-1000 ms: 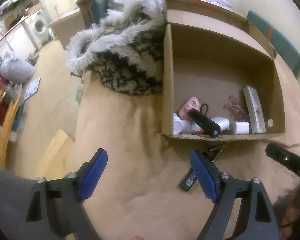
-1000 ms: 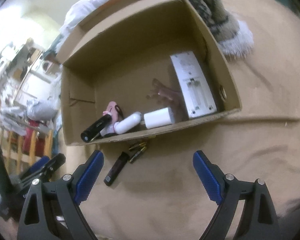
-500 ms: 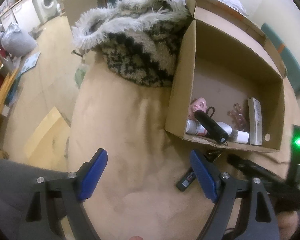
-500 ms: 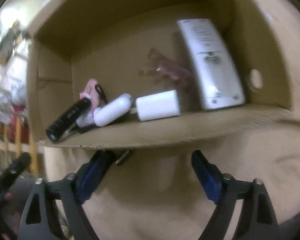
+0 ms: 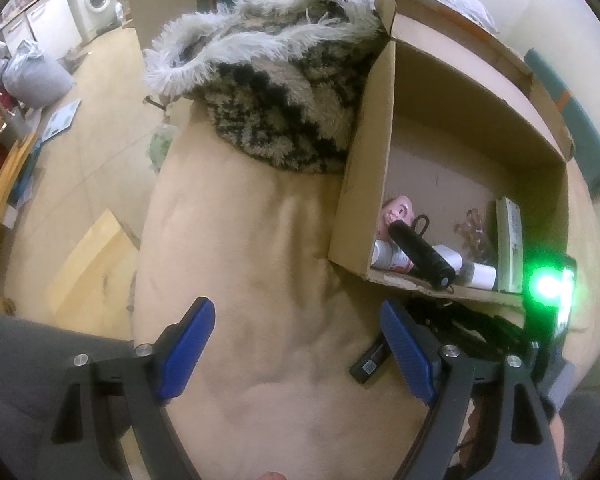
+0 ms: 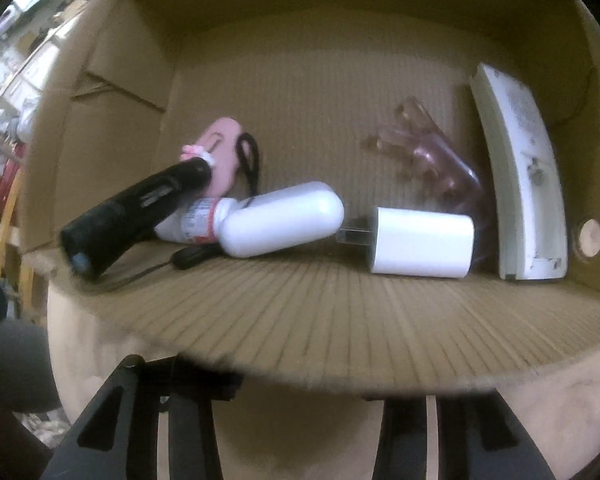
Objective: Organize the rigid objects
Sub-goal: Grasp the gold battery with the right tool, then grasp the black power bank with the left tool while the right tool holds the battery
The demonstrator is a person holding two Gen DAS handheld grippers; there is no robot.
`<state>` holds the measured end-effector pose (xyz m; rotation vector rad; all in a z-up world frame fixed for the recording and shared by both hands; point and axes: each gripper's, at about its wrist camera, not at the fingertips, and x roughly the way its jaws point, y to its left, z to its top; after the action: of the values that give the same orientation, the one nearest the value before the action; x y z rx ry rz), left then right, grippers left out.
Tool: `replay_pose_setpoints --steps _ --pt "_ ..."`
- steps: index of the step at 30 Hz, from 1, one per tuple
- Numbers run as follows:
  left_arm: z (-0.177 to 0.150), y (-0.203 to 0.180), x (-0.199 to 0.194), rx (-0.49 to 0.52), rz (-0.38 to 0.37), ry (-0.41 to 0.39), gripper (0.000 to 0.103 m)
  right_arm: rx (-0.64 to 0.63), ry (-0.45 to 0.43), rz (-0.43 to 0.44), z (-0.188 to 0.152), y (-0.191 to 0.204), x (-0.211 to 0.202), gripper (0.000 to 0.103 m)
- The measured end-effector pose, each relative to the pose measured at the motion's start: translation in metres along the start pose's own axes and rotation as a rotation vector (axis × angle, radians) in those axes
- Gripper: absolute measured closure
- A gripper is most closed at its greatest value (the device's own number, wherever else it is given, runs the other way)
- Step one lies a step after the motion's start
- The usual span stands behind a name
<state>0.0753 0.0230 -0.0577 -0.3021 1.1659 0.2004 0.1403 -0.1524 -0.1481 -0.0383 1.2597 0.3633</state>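
One small black stick-shaped item [image 5: 371, 363] is lying on the tan blanket [image 5: 260, 260] just outside the cardboard box [image 5: 370, 184], long axis running diagonally toward the box wall. Right gripper [image 5: 452, 320] is reaching down beside it, nearer of the two; its jaw state cannot be told. Left gripper [image 5: 296, 354] is hovering with jaws spread, holding nothing.

Print on the small white bottle [image 6: 198, 220] and remote [image 6: 520, 176] is too blurred to read.
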Motion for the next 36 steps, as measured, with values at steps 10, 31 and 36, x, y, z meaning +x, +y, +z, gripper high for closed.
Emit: replay_pose_setpoints --steps 10,31,36 --pt "-0.002 -0.004 0.001 0.008 -0.008 0.009 0.02 -0.046 -0.097 0.035 -0.025 -0.004 -0.039 0.059" --pt "-0.052 -0.082 0.08 0.411 -0.009 0.212 0.037 0.12 -0.249 0.169 -0.037 -0.048 -0.111 0.059" --pt "-0.054 -0.087 0.091 0.445 0.0 0.212 0.052 0.123 -0.259 0.174 -0.039 -0.048 -0.115 0.059"
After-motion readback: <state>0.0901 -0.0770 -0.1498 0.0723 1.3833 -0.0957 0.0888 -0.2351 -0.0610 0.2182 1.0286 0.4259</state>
